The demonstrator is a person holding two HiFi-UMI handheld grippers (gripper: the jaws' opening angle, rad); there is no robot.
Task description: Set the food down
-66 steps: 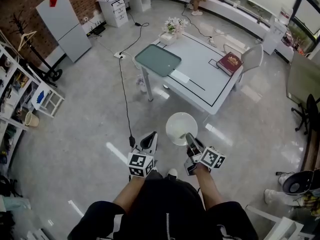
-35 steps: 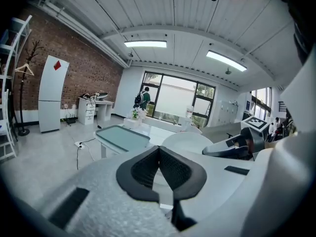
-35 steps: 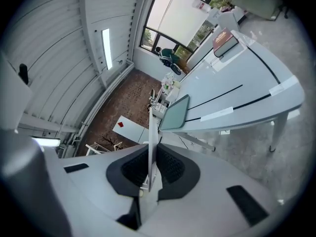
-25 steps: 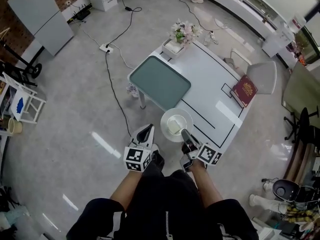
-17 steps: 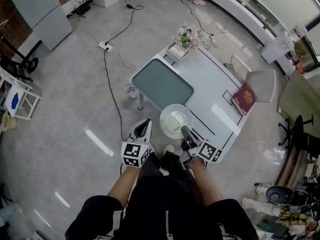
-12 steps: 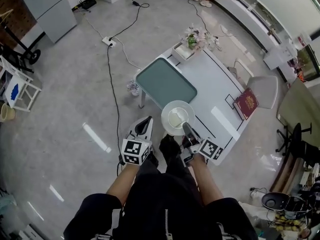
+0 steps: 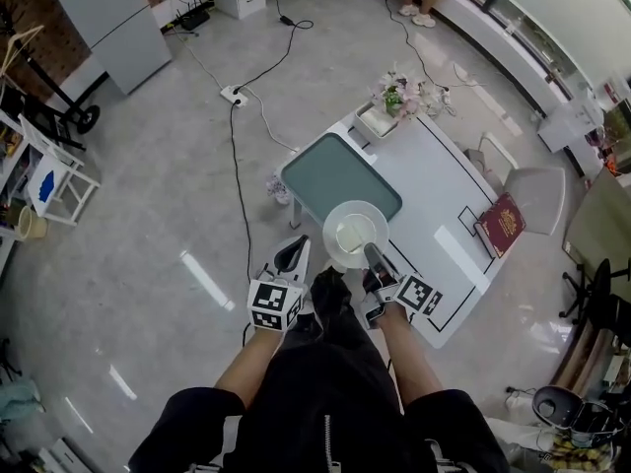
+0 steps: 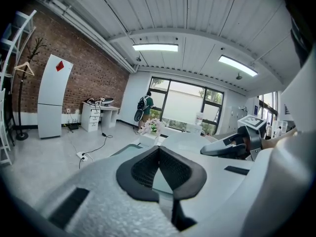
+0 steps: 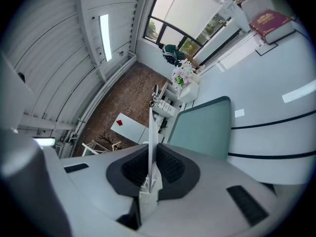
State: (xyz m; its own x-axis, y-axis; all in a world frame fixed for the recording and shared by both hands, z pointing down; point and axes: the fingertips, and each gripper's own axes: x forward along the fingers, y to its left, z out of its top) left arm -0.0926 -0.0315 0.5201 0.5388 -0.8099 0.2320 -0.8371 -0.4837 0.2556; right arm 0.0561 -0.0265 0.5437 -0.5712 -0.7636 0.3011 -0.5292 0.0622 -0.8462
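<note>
At frame centre the round white plate (image 7: 338, 253) overlaps the white rectangular table (image 7: 442, 200)'s lower-left edge, just below the green rectangular tray (image 7: 340, 176) on it. A red hardcover book (image 7: 502, 225) lies at the table's right.

White plate (image 7: 336, 216), grey-green tray (image 7: 340, 177)

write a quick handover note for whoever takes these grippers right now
Right gripper: shut on the rim of the round white plate, pale square food on it.
Left gripper: shut, empty.
Plate hangs at the near end of the white table, by the green tray.
Done: plate is at the table. Left: set it down, let go.
</note>
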